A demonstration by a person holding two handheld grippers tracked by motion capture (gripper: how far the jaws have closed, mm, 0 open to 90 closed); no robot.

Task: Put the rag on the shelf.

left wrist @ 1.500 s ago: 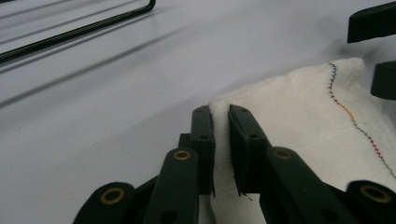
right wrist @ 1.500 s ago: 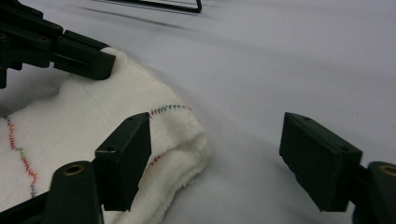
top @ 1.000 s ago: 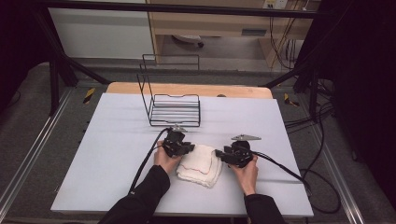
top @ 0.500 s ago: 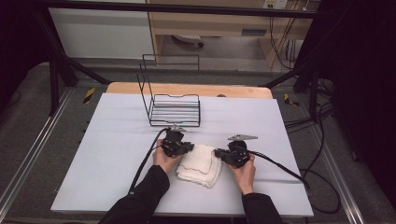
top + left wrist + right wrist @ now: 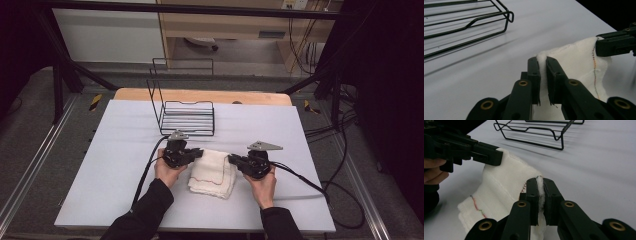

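you are pinching the far corners of the folded white towel [image 5: 214,172], lying at 6 o'clock from the wire rack [image 5: 186,117], with left gripper [image 5: 198,154] and right gripper [image 5: 233,160] clamped on cloth, so be lifting evenly.

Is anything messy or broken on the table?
Nothing looks broken or spilled. The white cloth is a bit rumpled only because the left gripper and right gripper each pinch a corner. The wire rack stands upright.
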